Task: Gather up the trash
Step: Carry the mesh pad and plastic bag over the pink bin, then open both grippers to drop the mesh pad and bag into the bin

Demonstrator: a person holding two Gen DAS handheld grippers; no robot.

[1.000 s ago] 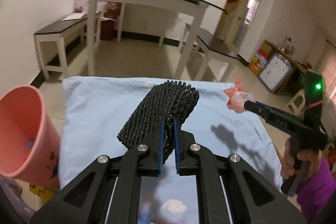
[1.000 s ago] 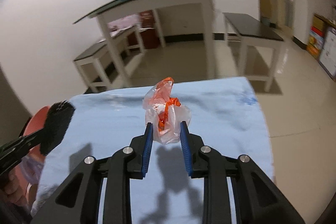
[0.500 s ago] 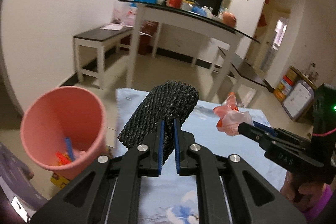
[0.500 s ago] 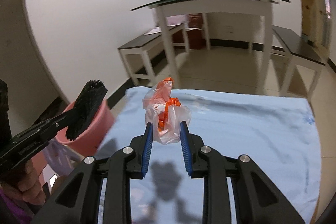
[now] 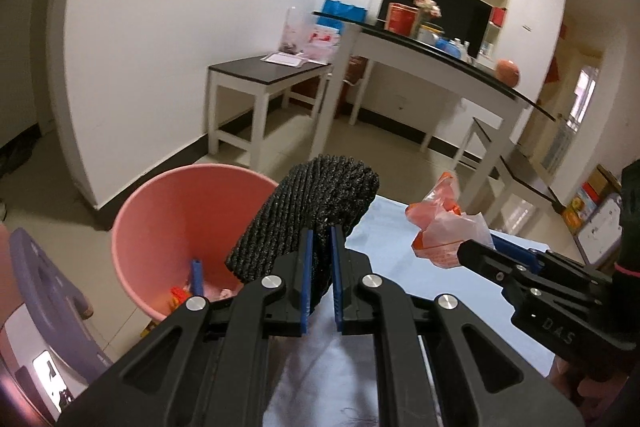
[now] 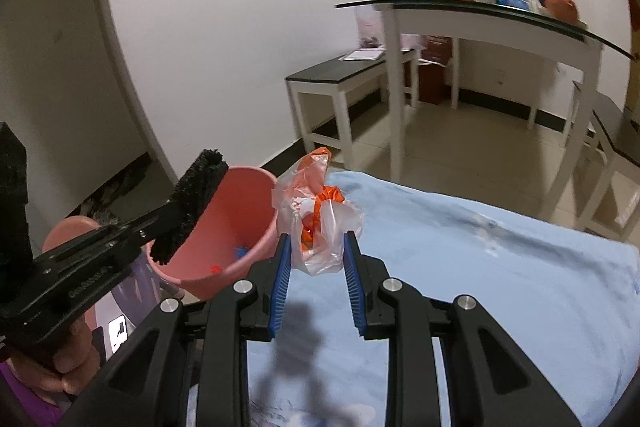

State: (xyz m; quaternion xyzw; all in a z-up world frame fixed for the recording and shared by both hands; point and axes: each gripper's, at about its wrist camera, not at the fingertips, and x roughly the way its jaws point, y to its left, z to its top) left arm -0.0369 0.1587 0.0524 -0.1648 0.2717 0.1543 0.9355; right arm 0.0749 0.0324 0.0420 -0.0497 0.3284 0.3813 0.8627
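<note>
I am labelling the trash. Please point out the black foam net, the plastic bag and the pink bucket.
black foam net [image 5: 316, 203]: left wrist view, ribbed middle.
plastic bag [image 6: 324, 223]: right wrist view, clear front.
pink bucket [image 5: 176, 223]: left wrist view, inner wall.

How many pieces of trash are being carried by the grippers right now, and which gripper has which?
2. The black foam net is clamped in the left gripper, beside the pink bin. The crumpled plastic bag is in the right gripper, above the blue cloth.

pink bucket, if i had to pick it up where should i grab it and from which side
Grip the pink bucket by its open rim, coming from above with one finger inside and one outside. The wall is smooth, wide and tapered, too broad to span, while the thin rim stands free on the side away from the blue-covered table. No handle shows.
</note>
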